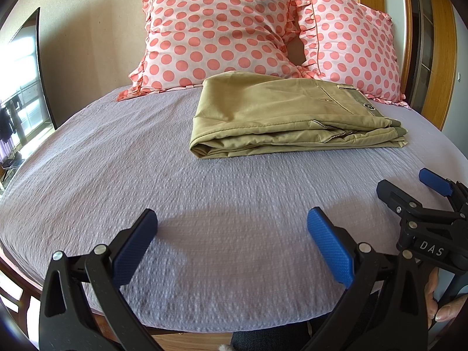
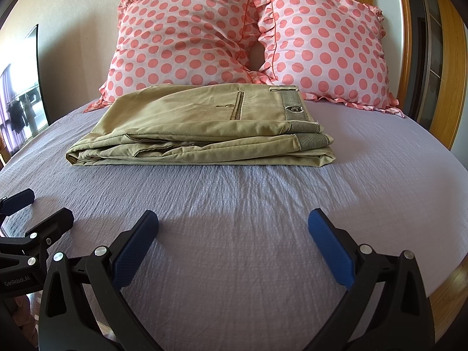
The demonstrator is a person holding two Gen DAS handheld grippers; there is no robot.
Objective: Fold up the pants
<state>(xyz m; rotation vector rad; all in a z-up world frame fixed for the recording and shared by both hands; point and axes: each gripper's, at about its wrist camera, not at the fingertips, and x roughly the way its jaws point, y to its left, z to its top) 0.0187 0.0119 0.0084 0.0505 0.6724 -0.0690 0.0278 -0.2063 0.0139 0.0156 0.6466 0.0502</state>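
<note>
Khaki pants [image 1: 292,117] lie folded in a flat stack on the lilac bedspread [image 1: 146,181], just in front of the pillows; they also show in the right wrist view [image 2: 199,125], waistband to the right. My left gripper [image 1: 232,222] is open and empty, hovering over the near part of the bed, well short of the pants. My right gripper [image 2: 233,222] is open and empty too, beside the left one. The right gripper shows at the right edge of the left wrist view [image 1: 409,187]. The left gripper shows at the left edge of the right wrist view [image 2: 44,204].
Two pink polka-dot pillows [image 1: 222,29] [image 2: 321,44] lean against the wall behind the pants. A wooden bed frame [image 2: 450,275] rims the mattress. A dark screen [image 1: 38,67] stands at the left. A wooden door frame [image 1: 403,29] is at the right.
</note>
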